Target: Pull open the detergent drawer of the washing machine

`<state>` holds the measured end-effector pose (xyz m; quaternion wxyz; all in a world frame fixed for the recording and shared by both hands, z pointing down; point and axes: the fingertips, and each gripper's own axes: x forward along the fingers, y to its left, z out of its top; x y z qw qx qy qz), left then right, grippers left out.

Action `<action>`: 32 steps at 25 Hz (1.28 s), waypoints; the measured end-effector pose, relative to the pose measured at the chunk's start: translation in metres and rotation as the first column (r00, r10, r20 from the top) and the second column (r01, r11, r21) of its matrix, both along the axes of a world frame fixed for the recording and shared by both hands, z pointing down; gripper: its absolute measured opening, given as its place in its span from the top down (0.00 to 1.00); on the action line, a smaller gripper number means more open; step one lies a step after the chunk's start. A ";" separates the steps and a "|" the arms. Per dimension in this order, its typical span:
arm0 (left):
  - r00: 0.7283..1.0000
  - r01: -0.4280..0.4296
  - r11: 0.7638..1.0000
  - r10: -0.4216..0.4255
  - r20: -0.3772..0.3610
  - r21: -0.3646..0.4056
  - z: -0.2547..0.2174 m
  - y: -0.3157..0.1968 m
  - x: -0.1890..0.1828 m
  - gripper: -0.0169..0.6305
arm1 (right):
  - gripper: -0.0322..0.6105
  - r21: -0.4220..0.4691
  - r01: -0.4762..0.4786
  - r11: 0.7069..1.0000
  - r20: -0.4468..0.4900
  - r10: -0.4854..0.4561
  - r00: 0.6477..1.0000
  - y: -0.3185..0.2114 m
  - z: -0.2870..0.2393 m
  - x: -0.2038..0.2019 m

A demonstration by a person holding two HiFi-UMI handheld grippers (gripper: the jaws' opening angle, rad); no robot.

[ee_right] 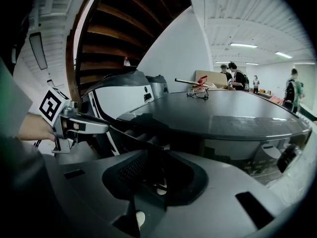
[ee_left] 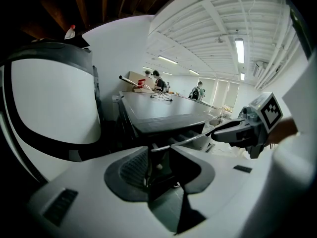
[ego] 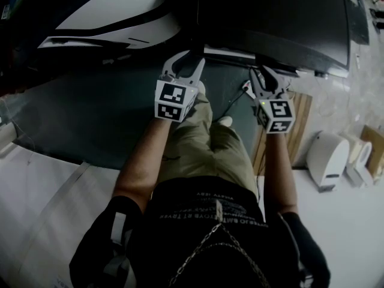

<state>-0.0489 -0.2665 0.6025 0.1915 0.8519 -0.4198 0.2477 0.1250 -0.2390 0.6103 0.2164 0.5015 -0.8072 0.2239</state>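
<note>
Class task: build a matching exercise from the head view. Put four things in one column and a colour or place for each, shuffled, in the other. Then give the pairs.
Things:
1 washing machine top
2 trousers
3 left gripper
4 shoe

Colour or place:
A khaki
B at the machine's front edge
C dark grey
D white

Pairs: 1-C, 2-A, 3-B, 4-D

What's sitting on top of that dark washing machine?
At the far end of the washing machine's top lie a looped cable and a red-and-white object. Whether the cardboard box behind them rests on it cannot be seen from here.
</note>
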 end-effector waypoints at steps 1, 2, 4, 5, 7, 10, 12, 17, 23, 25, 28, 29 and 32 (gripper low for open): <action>1.000 0.001 1.000 -0.001 0.000 -0.002 0.000 0.002 0.000 0.78 | 0.80 -0.004 0.003 1.000 -0.001 -0.003 1.000 0.003 0.001 0.000; 1.000 0.002 1.000 -0.002 0.001 -0.004 0.000 0.004 0.000 0.78 | 0.80 -0.008 0.005 1.000 -0.001 -0.005 1.000 0.005 0.002 0.000; 1.000 0.002 1.000 -0.002 0.003 -0.006 0.001 0.009 0.000 0.78 | 0.80 -0.006 0.006 1.000 0.008 -0.006 1.000 0.009 0.001 -0.001; 1.000 0.003 1.000 -0.003 0.003 -0.007 0.001 0.011 0.001 0.78 | 0.80 -0.005 0.005 1.000 0.013 -0.005 1.000 0.010 0.000 -0.001; 1.000 0.005 1.000 -0.005 0.004 -0.007 0.000 0.015 0.000 0.78 | 0.80 -0.006 0.003 1.000 0.017 -0.003 1.000 0.014 0.000 -0.002; 1.000 0.005 1.000 -0.005 0.008 -0.009 0.001 0.021 -0.001 0.78 | 0.80 -0.013 -0.002 1.000 0.024 0.003 1.000 0.020 0.000 -0.002; 1.000 0.003 1.000 -0.002 0.010 -0.011 0.001 0.026 -0.001 0.78 | 0.80 -0.015 -0.005 1.000 0.030 0.006 1.000 0.025 0.000 -0.003; 1.000 -0.004 1.000 0.004 0.016 -0.013 0.002 0.037 -0.001 0.78 | 0.80 -0.026 0.005 1.000 0.032 -0.004 0.999 0.034 0.002 -0.002; 1.000 -0.005 1.000 0.005 0.022 -0.017 0.002 0.050 -0.002 0.78 | 0.80 -0.035 0.022 0.999 0.029 -0.021 0.999 0.048 0.003 -0.002; 1.000 -0.005 1.000 0.006 0.024 -0.020 0.002 0.054 -0.001 0.78 | 0.80 -0.039 0.026 0.999 0.027 -0.025 0.999 0.052 0.004 -0.001; 1.000 -0.005 1.000 0.006 0.027 -0.025 0.002 0.061 -0.002 0.78 | 0.80 -0.048 0.034 0.998 0.021 -0.033 0.999 0.059 0.006 0.000; 1.000 -0.005 1.000 0.006 0.028 -0.025 0.002 0.063 -0.002 0.78 | 0.80 -0.048 0.035 0.998 0.025 -0.034 0.999 0.061 0.005 0.000; 1.000 -0.004 1.000 0.005 0.029 -0.025 0.002 0.070 -0.001 0.78 | 0.80 -0.050 0.042 0.998 0.033 -0.041 0.999 0.067 0.003 -0.002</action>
